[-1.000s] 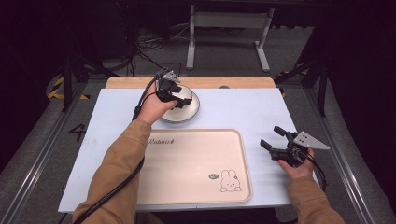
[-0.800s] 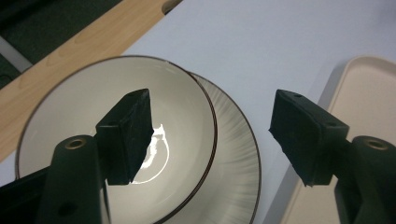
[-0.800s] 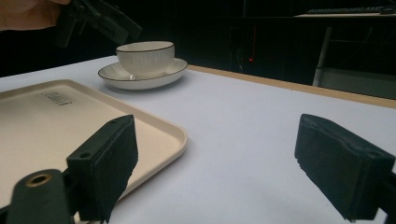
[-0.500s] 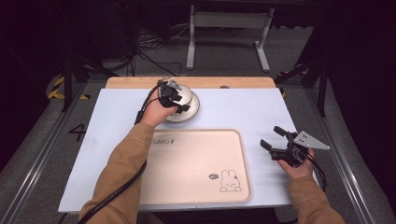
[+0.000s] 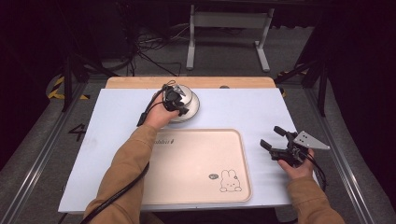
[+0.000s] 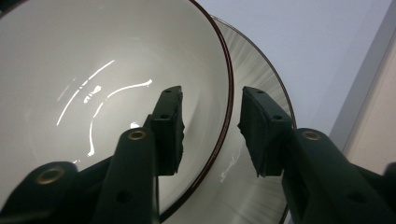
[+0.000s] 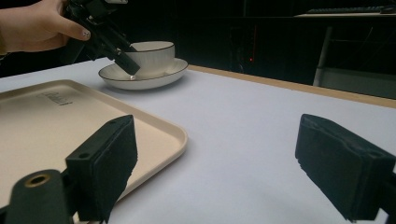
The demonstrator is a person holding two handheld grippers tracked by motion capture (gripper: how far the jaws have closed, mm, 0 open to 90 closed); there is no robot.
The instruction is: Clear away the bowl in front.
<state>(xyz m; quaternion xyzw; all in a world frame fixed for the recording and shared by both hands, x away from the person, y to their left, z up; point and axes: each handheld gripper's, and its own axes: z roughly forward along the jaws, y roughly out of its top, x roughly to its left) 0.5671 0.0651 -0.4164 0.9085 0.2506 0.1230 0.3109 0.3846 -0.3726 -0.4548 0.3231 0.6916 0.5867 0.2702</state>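
A white bowl [image 5: 187,99] with a dark rim stands on a white plate [image 5: 190,113] at the back of the table. My left gripper [image 5: 176,101] is open at the bowl's near side. In the left gripper view its jaws straddle the bowl's rim [image 6: 227,93]: one jaw hangs inside the bowl [image 6: 93,84], the other outside over the plate [image 6: 261,84], neither pressing on the rim. My right gripper [image 5: 275,139] rests open at the table's right, beside the tray [image 5: 196,163]. From the right gripper view, my right gripper [image 7: 229,163] looks toward the bowl [image 7: 154,53].
A large beige tray [image 7: 42,121] with a rabbit drawing [image 5: 229,179] lies empty in the middle of the pale blue table [image 5: 243,109]. A wooden strip [image 5: 233,82] edges the table's far side. Dark floor, cables and a metal stand [image 5: 229,23] lie beyond.
My left gripper has edged slightly rightward and lower onto the bowl's rim. The right gripper has stayed in place.
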